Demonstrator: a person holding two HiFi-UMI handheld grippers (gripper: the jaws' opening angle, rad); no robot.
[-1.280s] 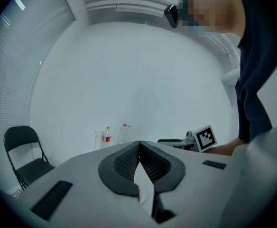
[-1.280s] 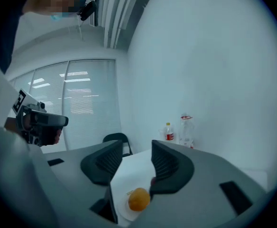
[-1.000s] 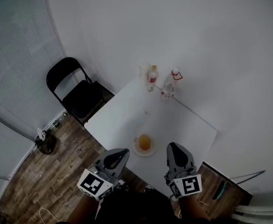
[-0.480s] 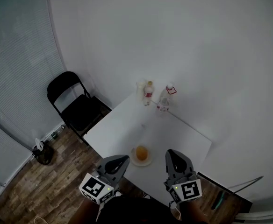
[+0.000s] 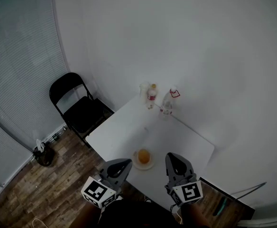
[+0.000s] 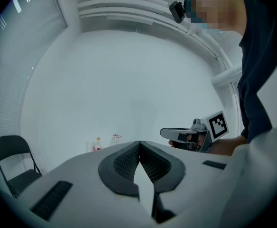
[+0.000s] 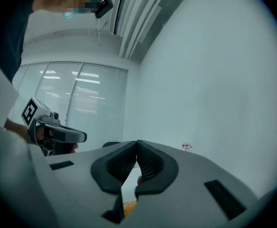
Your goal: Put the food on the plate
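A round orange piece of food lies on a small pale plate near the front edge of the white table. My left gripper hovers just left of the plate and my right gripper just right of it. Neither touches the plate or food. In the left gripper view the jaws meet at the tips with nothing between them. The right gripper's jaws are likewise shut and empty, and a sliver of the orange food shows below them.
Two bottles and a clear cup stand at the table's far corner by the white wall. A black folding chair stands at the left on the wood floor. A small dark object lies on the floor near the blinds.
The head view has drawn back slightly, so the table sits a little smaller and lower. Both grippers stay at the near edge on either side of the plate.
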